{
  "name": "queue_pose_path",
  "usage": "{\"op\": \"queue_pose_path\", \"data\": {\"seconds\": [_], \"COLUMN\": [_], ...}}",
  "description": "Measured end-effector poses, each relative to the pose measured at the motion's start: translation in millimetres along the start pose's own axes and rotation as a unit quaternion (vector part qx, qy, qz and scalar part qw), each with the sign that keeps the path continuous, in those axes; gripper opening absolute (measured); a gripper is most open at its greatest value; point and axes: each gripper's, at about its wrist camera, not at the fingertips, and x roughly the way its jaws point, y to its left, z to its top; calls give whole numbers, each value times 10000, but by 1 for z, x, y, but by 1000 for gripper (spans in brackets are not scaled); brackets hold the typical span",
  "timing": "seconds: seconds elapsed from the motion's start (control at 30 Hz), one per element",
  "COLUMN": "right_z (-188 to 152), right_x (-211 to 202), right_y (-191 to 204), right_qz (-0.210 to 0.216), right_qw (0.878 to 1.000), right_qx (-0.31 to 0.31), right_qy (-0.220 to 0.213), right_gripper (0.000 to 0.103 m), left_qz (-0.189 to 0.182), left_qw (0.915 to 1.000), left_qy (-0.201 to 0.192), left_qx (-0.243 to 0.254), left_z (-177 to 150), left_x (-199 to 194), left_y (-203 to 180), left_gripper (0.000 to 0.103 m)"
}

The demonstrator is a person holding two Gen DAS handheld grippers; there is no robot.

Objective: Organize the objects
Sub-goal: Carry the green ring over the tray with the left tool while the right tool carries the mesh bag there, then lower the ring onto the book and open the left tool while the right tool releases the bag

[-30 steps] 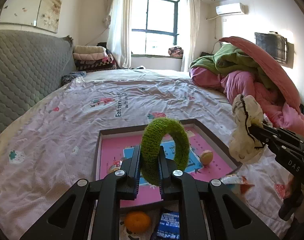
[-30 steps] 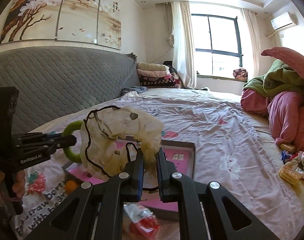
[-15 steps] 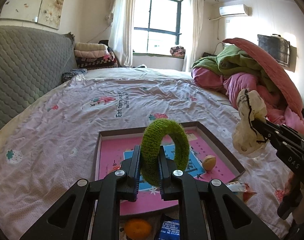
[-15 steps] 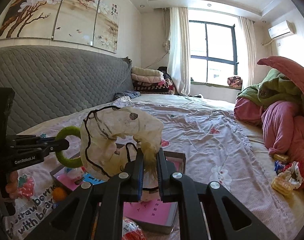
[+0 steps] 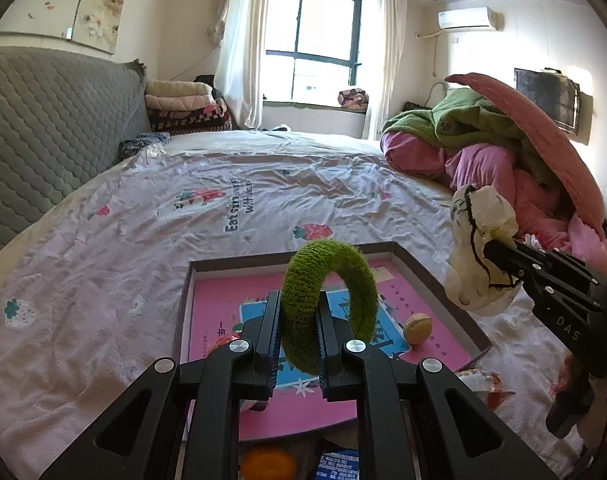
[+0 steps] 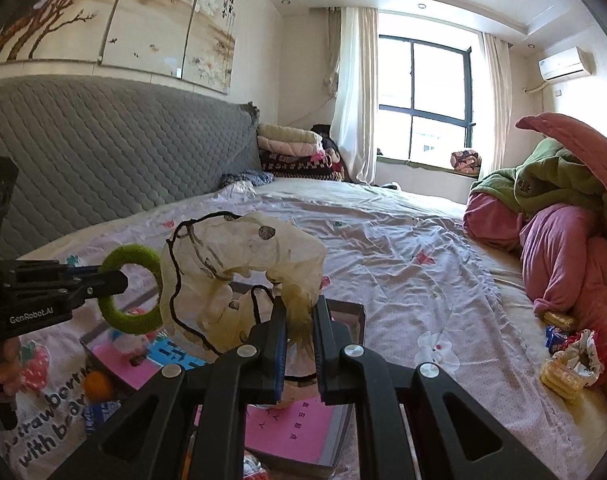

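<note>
- The left gripper [image 5: 297, 334] pinches the green ring [image 5: 327, 300]; lower it flat into the box [image 5: 443, 292].
- The right gripper [image 6: 297, 344] clamps the cloth scrunchie [image 6: 239, 276]; set it beside.

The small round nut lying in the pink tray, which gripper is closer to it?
Left, probably. The left gripper, shut on the green fuzzy ring, hangs over the pink tray beside the nut. The right gripper, shut on the cream scrunchie, is off past the tray's right rim.

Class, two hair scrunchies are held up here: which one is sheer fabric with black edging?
The cream scrunchie in the right hand-held gripper; the left one's scrunchie is fuzzy, plain green.
</note>
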Motion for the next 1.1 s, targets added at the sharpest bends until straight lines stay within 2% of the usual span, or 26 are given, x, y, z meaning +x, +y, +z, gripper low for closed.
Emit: {"op": "queue_pose_path", "data": {"seconds": [0.53, 0.9, 1.1], "right_z": [-25, -33, -37], "right_x": [30, 40, 43], "right_y": [2, 14, 8], "right_qz": [-34, 188, 2], "right_qw": [9978, 9951, 9944], "right_qx": [-103, -336, -263], "right_qy": [658, 914, 1023], "right_gripper": [13, 13, 13], "left_qz": [47, 100, 93], "left_qw": [9995, 9983, 9977], "left_qy": [317, 543, 651], "left_qx": [41, 174, 171], "left_z": [-13, -22, -26], "left_x": [27, 39, 43], "left_y": [-1, -6, -5], "left_gripper": [15, 16, 16]}}
